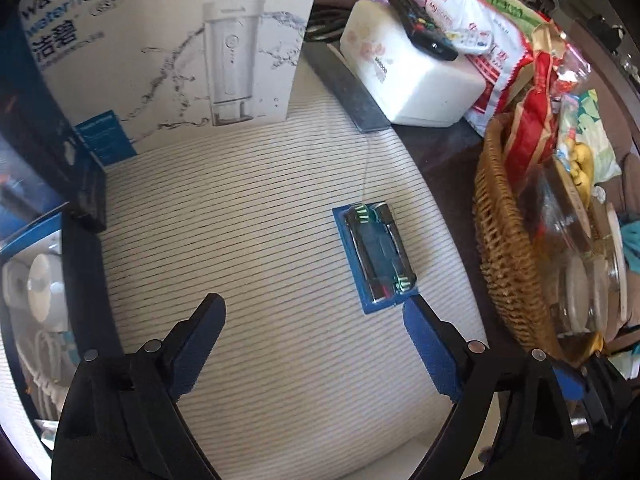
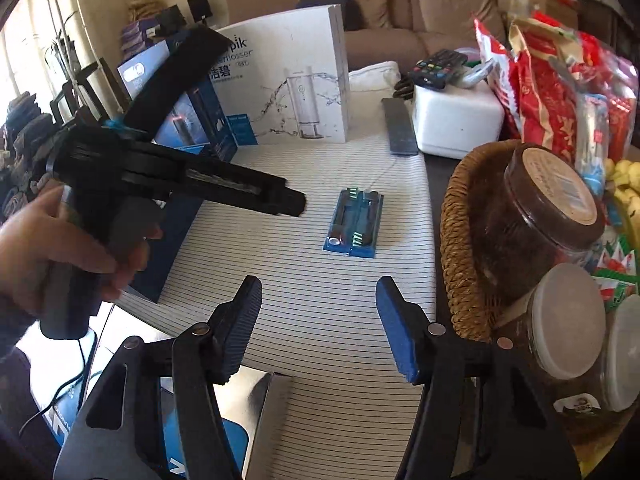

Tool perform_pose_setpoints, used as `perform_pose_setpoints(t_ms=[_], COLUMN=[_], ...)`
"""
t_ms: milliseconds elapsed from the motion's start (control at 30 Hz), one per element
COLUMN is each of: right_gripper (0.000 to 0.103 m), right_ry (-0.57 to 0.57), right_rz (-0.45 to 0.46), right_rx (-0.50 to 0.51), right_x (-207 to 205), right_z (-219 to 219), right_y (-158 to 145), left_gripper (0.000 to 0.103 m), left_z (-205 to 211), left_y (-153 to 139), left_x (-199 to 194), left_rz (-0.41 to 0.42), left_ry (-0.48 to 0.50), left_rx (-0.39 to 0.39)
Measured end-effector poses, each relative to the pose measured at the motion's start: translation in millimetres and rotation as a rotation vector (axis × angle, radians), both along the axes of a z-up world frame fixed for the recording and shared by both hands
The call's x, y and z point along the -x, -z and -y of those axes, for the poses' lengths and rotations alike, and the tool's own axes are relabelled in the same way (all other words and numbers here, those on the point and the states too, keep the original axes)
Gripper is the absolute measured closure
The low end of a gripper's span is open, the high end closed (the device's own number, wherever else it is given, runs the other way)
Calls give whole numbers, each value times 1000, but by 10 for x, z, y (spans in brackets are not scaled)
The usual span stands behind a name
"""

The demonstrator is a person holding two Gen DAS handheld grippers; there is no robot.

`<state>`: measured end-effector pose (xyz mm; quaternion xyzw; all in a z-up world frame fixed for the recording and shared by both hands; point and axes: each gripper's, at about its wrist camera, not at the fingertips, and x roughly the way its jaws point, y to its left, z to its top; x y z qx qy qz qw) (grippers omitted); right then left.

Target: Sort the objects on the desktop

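- Both pairs of fingers stand wide and hold nothing: left gripper with its jaws spread over the striped mat, right gripper likewise spread.
- Blue pack of brush heads lies flat on the mat, alone in the bare middle, well apart from the white box standing at the back.
- Left wrist view: the pack sits ahead and to the right of the gap's centre; its near corner is just beside the right fingertip, touching or nearly so — cannot tell which.
- Pack's long axis runs roughly away from the left gripper, tilted a little; the jaws would span its short width if shifted right.
- Right wrist view: the same pack lies ahead of the right gripper, near centre, with clear mat between it and the fingertips.
- Left gripper shows in that view held by the person's hand, its tip near the pack's left side.
- Judgement: left hand is the nearer; it likely needs a small move right and forward before closing.
- Wicker basket full of jars and bags sits close on the right of the pack; a wide swing that way risks a knock.
- White tissue box with a remote on top sits far back right.
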<state>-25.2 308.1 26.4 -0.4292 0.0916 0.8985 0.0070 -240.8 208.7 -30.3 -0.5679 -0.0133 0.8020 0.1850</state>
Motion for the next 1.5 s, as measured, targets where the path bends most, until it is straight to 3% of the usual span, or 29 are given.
perform_pose_setpoints(t_ms=[133, 333, 500, 633, 667, 733, 800, 933, 1167, 1233, 1367, 1500], right_gripper=[47, 47, 46, 46, 46, 46, 46, 47, 47, 47, 47, 47], right_ry=[-14, -10, -7, -7, -8, -10, -19, -34, -32, -30, -31, -33], right_rz=[16, 35, 31, 29, 26, 19, 17, 27, 39, 33, 16, 21], right_rx=[46, 61, 61, 61, 62, 61, 63, 63, 76, 73, 66, 60], right_x=[20, 17, 5, 29, 44, 95, 160, 191, 148, 142, 120, 111], right_z=[-35, -89, -77, -36, -29, -20, -4, 76, 23, 8, 4, 2], right_y=[67, 127, 117, 112, 103, 78, 66, 94, 147, 129, 75, 81], left_gripper=[11, 12, 15, 32, 32, 32, 31, 31, 27, 18, 12, 14], left_z=[-131, -287, -130, 82, 167, 339, 374, 53, -302, -331, -458, -451], left_y=[175, 293, 312, 332, 312, 231, 186, 231, 262, 279, 337, 340], left_x=[142, 169, 161, 191, 202, 215, 215, 122, 28, 45, 73, 30], left_rz=[56, 37, 4, -11, 3, 32, 58, 97, 43, 15, -41, -66], left_ry=[-26, -11, -25, -36, -54, -102, -118, -34, 52, 48, 56, 75], left_rx=[-54, 34, 114, 220, 192, 48, -47, -77, 53, 104, 215, 245])
